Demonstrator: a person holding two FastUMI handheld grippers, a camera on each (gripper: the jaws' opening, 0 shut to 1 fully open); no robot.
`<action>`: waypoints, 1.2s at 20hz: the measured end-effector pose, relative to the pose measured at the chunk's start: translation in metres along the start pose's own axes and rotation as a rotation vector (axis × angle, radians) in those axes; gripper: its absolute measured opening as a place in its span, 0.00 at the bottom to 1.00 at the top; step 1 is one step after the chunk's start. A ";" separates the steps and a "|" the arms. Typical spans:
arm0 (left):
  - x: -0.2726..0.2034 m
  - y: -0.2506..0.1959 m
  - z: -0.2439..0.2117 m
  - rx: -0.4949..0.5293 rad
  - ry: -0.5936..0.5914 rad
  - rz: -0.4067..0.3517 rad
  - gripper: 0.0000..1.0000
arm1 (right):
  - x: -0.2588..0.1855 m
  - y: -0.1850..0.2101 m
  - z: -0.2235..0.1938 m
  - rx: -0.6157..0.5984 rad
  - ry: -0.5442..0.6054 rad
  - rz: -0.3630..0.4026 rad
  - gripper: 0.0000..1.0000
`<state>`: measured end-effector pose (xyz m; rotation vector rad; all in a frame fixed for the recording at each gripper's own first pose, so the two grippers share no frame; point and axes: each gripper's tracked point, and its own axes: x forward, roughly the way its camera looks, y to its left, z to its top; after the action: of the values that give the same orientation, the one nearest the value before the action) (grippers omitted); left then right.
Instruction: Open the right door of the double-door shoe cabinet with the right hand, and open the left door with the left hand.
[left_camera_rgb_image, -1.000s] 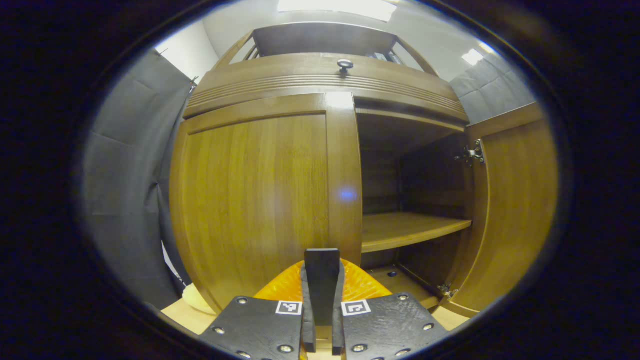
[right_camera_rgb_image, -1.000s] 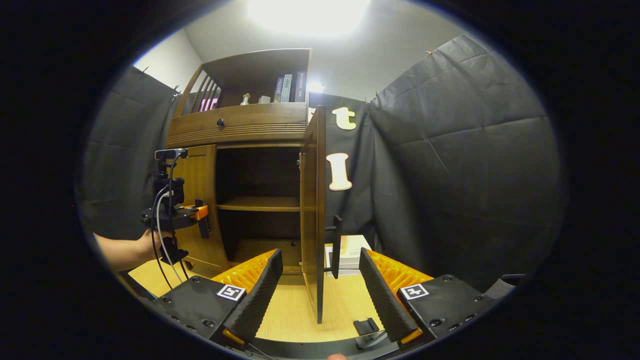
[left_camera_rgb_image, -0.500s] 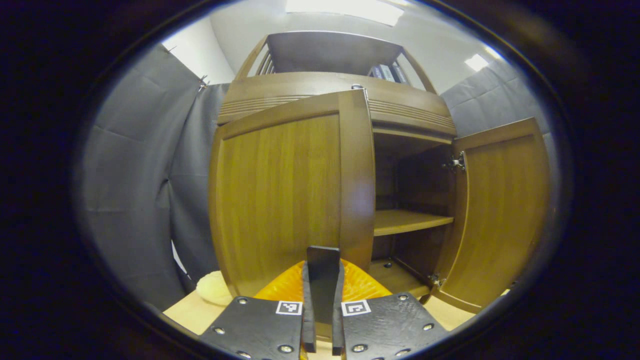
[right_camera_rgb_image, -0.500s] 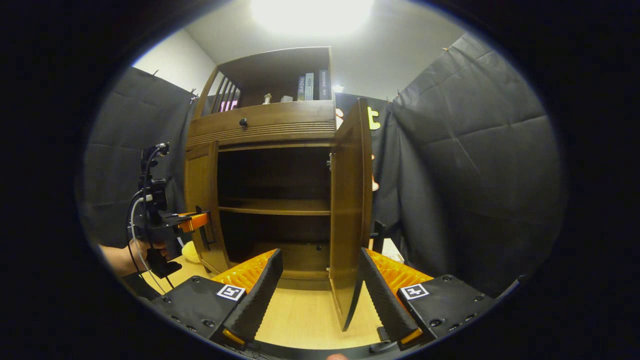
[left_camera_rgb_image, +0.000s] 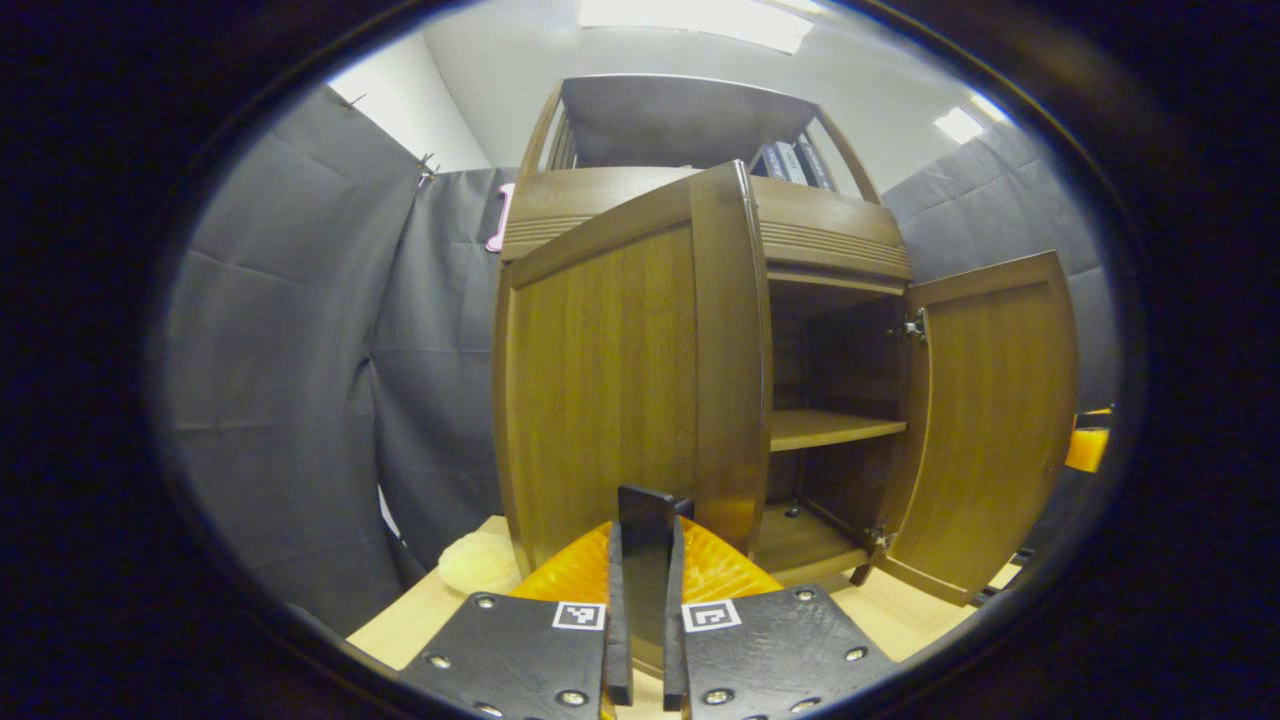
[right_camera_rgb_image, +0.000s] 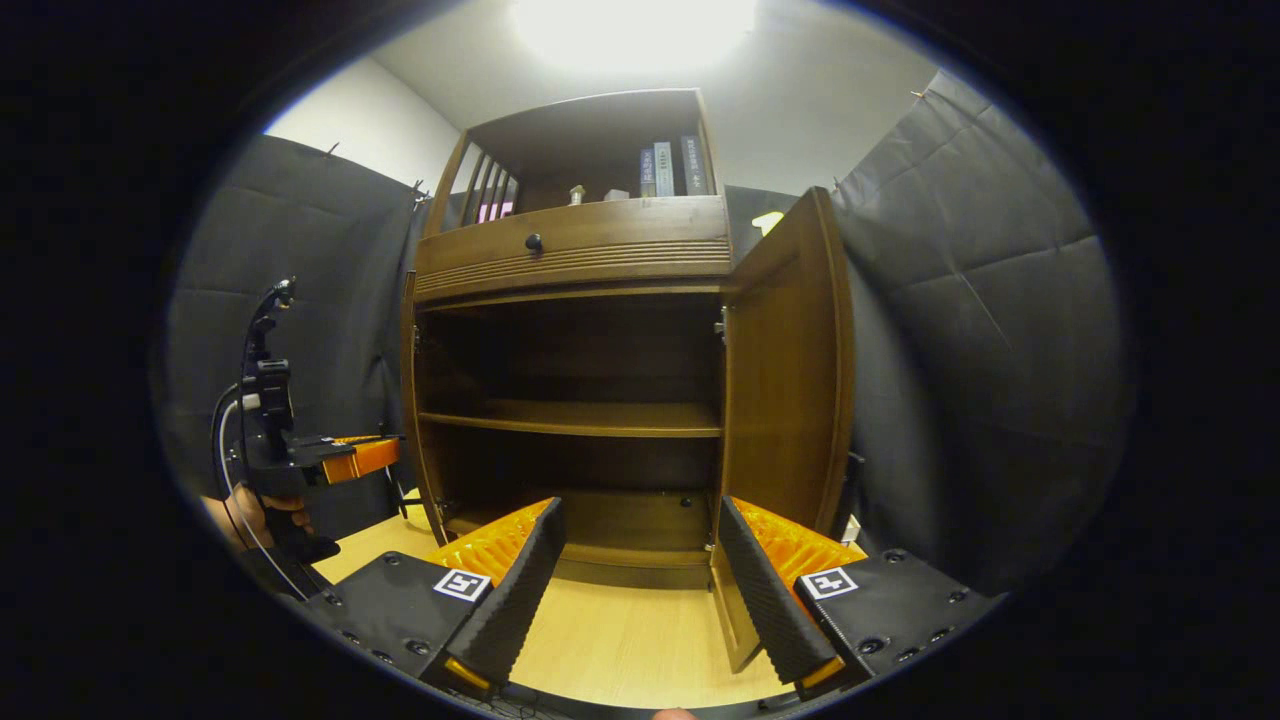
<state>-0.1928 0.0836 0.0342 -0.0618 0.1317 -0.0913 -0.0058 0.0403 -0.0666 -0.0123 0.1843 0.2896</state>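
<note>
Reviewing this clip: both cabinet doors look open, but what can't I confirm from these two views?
- Left door, right gripper view: seen edge-on, so its swing can't be judged.
- Left claw, left gripper view: closed on the dark handle, whose join to the door is hidden.
- Books, right gripper view: too small to read.
- Pale thing beside the cabinet, left gripper view: partly hidden by the door.

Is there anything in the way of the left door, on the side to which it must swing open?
Nothing visible blocks it. The left gripper is shut on the handle of the left door. A pale soft thing lies on the table near the hinge side and may be touched.
</note>
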 end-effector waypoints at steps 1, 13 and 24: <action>-0.005 0.006 0.000 -0.003 -0.001 0.008 0.13 | 0.002 0.006 -0.001 -0.003 0.001 0.011 0.96; -0.026 0.113 -0.010 -0.031 0.025 0.108 0.14 | 0.025 0.073 -0.001 -0.013 0.003 0.121 0.93; -0.034 0.167 -0.010 -0.017 0.017 0.105 0.12 | 0.054 0.125 0.001 -0.006 0.001 0.152 0.93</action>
<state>-0.2131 0.2519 0.0172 -0.0713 0.1522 0.0141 0.0092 0.1755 -0.0733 -0.0045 0.1852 0.4413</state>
